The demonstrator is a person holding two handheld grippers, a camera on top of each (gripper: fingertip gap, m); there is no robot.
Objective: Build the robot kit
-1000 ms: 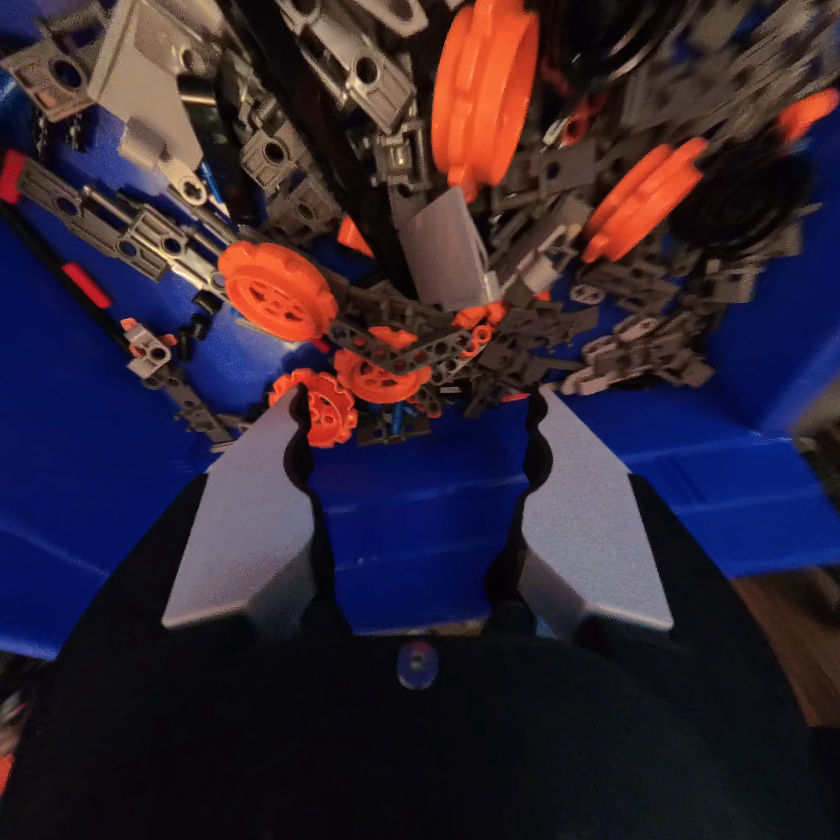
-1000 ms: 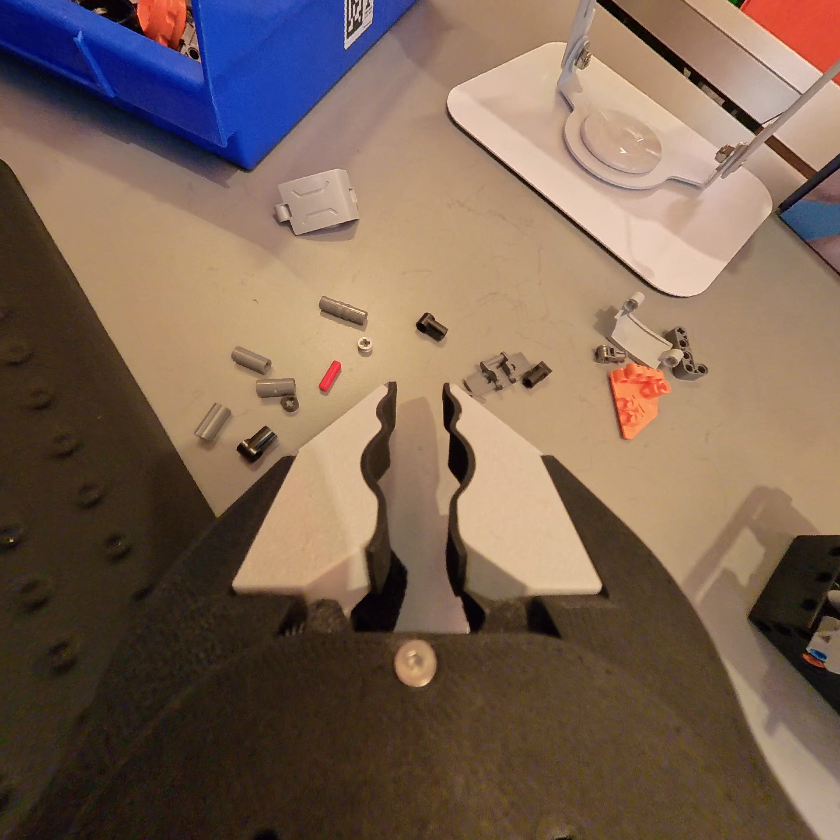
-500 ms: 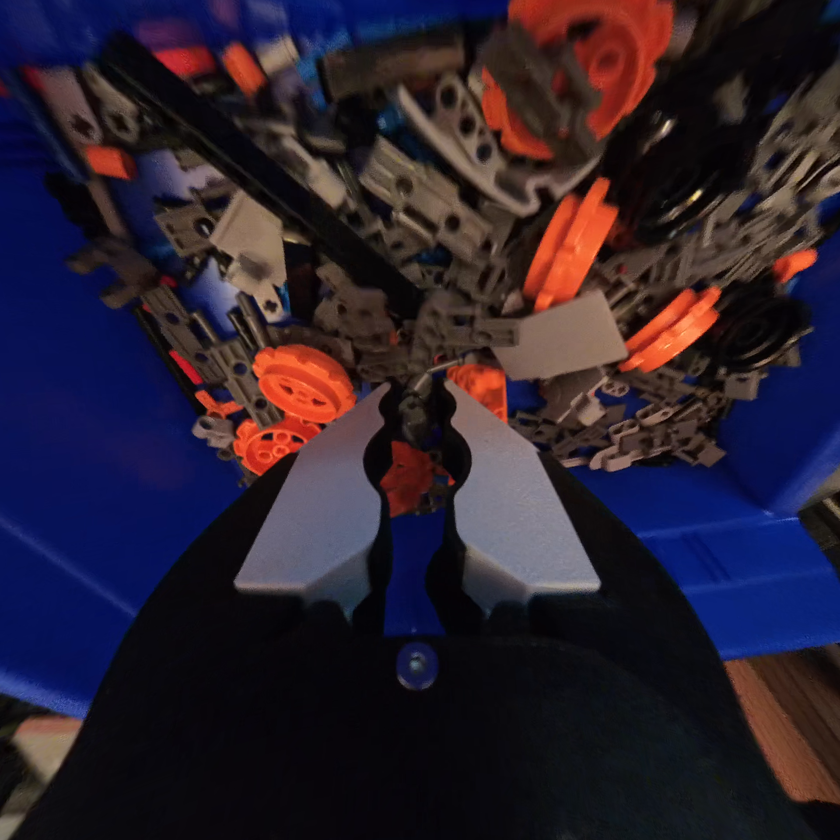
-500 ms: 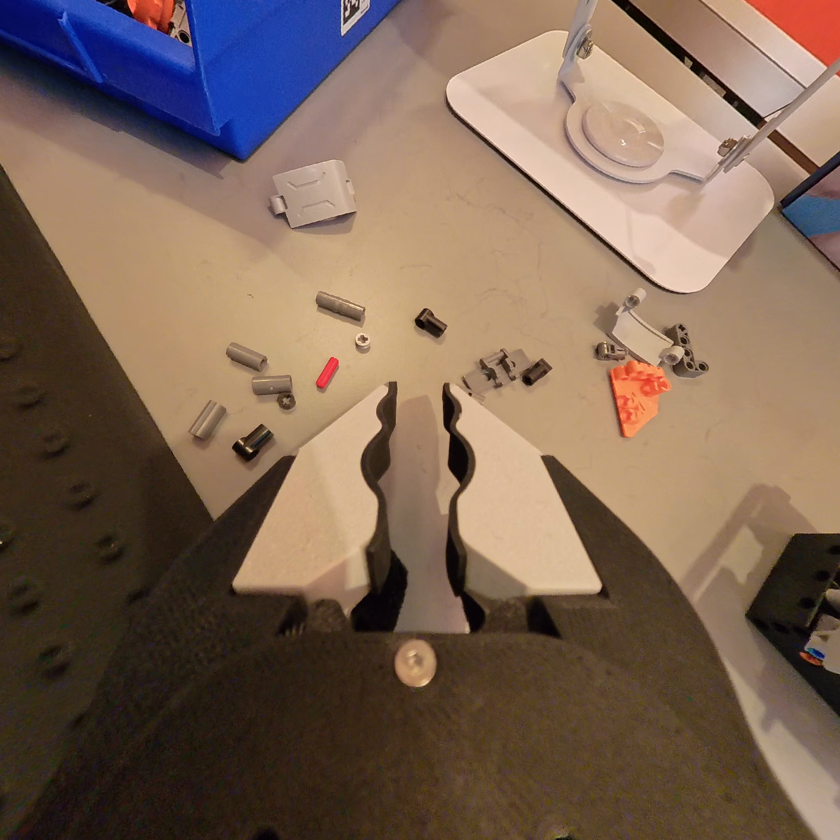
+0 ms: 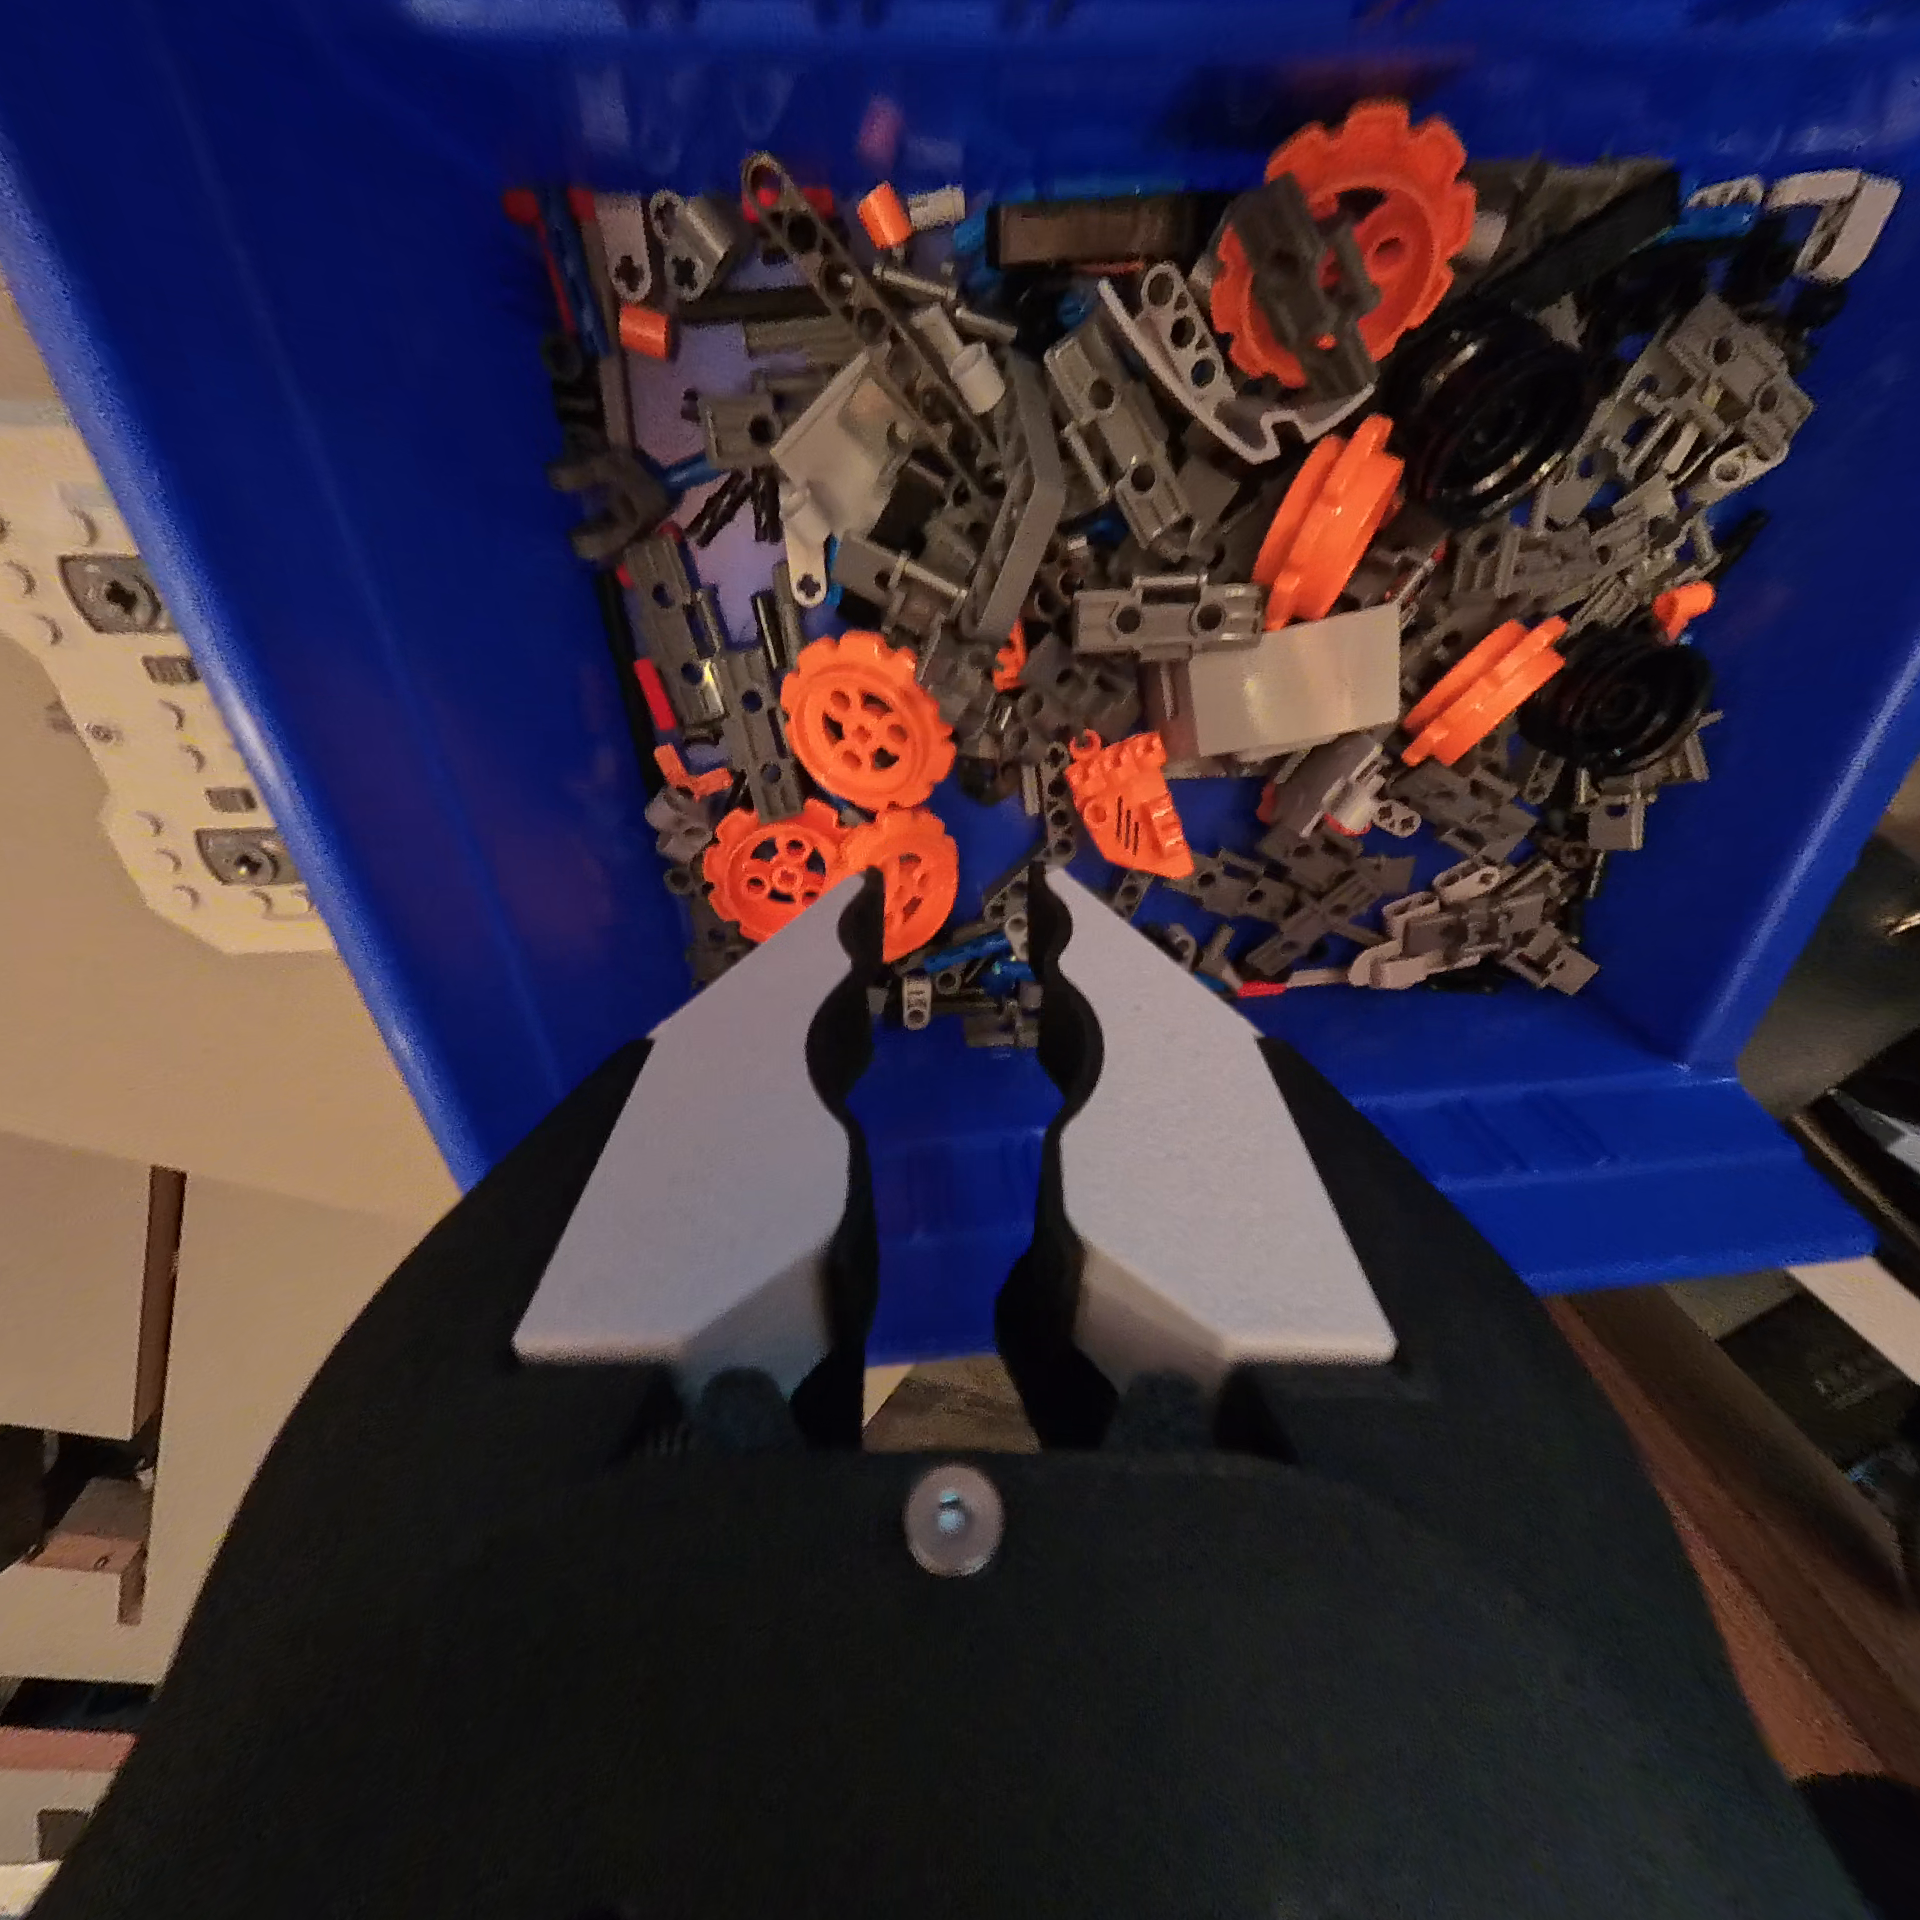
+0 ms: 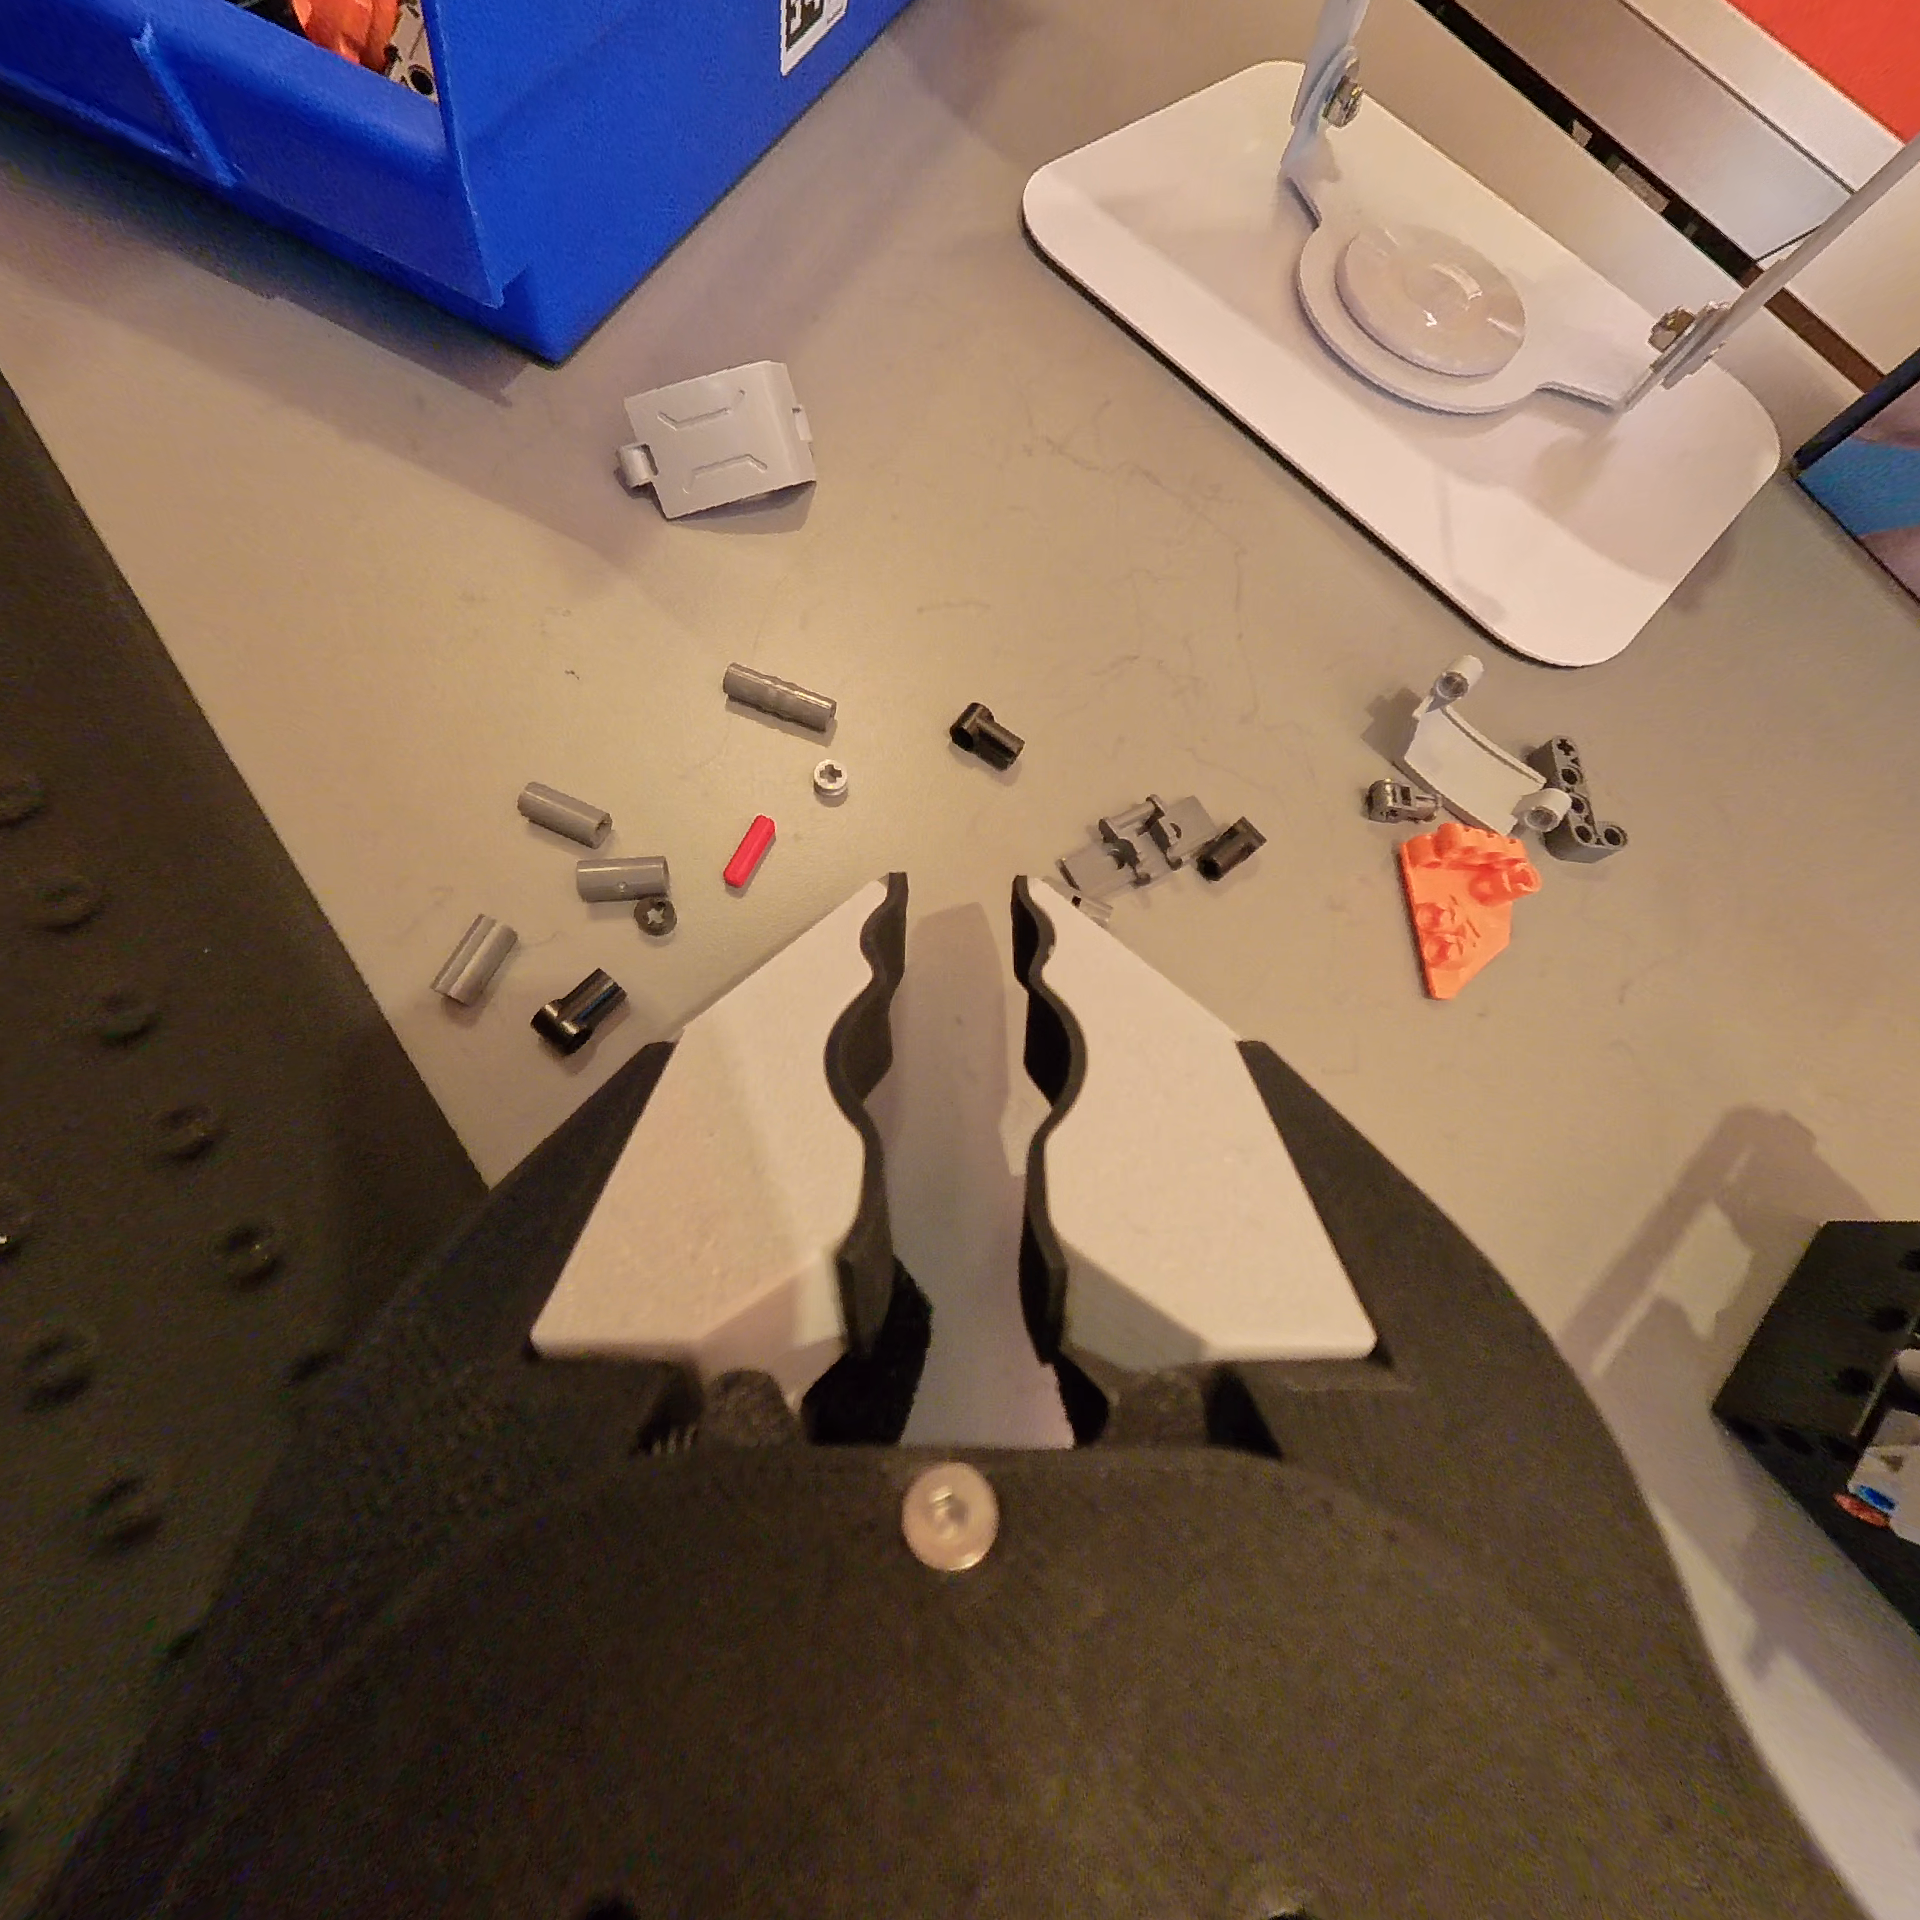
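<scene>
open left gripper (image 5: 954,891) above blue bin (image 5: 395,582)

Left claw (image 5: 951,894) agape — over blue bin (image 5: 416,623)

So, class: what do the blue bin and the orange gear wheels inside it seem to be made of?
Blue bin: probably moulded plastic, with a smooth, faintly glossy wall and formed ridges. Orange gear wheels: likely hard plastic, uniform in colour, with crisp moulded teeth and spokes.

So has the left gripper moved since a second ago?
Yes. The left gripper has pulled back and up from the blue bin: the bin's rim and the parts pile now show whole, farther off. Its fingers are open and empty.
</scene>
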